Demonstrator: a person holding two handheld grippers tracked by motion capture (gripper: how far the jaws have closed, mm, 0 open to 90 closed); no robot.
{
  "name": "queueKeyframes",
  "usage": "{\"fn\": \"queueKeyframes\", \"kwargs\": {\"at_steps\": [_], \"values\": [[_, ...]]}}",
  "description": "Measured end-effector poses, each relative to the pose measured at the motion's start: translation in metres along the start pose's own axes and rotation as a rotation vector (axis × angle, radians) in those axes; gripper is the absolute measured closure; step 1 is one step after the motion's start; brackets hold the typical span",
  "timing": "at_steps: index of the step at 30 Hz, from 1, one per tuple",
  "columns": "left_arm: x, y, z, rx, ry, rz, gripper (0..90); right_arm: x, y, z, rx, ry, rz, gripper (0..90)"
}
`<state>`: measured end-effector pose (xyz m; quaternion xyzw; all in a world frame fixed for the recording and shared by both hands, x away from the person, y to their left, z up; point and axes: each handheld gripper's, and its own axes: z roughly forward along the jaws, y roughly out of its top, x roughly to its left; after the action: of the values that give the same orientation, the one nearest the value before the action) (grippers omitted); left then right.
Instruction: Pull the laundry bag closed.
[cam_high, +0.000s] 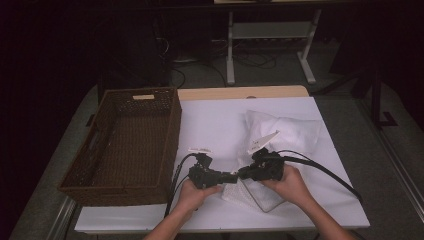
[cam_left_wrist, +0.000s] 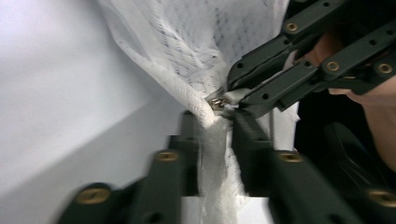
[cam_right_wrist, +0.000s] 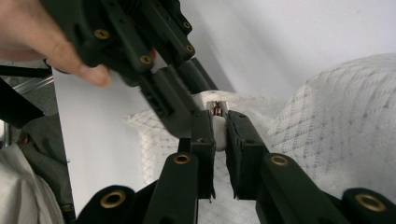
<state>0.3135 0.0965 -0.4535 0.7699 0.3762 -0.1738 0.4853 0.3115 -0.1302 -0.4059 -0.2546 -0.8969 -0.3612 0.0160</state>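
Mesh laundry bag (cam_high: 250, 192) lies on bench (cam_high: 210, 125), near front edge, right of wicker basket (cam_high: 127, 145). Right claw (cam_right_wrist: 219, 133) clamped on white zipper pull (cam_right_wrist: 218, 132) at bag corner. Left claw (cam_left_wrist: 215, 122) straddles bunched mesh beside the zipper; whether pads press it cannot be told.

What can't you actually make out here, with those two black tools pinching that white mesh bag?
- Zipper pull: in the right gripper view, the right gripper covers most of it.
- Mesh bag: its edge runs between the left gripper fingers; blur hides whether they press it.
- Bag's contents: high view, too dim to identify.
- Basket: label on the far rim, too small to read.
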Motion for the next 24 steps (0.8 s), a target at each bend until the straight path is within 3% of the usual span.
{"fn": "queueKeyframes", "kwargs": {"at_steps": [4,15,19,21,24], "values": [[0.000,0.001,-0.001,-0.004,-0.009,-0.004,86.0,-0.001,-0.004,0.000,-0.013,-0.006,-0.001,81.0],[-0.001,0.006,-0.006,-0.053,-0.072,-0.028,87.3,0.001,-0.013,-0.011,-0.100,-0.028,-0.015,81.2],[0.001,0.008,-0.014,-0.095,-0.063,-0.048,87.8,-0.001,-0.017,-0.015,-0.112,-0.044,-0.020,81.3],[0.001,0.008,-0.018,-0.098,-0.047,-0.043,87.7,-0.002,-0.021,-0.018,-0.119,-0.044,-0.012,81.3],[-0.002,0.008,-0.019,-0.095,-0.040,-0.030,87.7,0.001,-0.023,-0.022,-0.118,-0.059,-0.037,81.3]]}}
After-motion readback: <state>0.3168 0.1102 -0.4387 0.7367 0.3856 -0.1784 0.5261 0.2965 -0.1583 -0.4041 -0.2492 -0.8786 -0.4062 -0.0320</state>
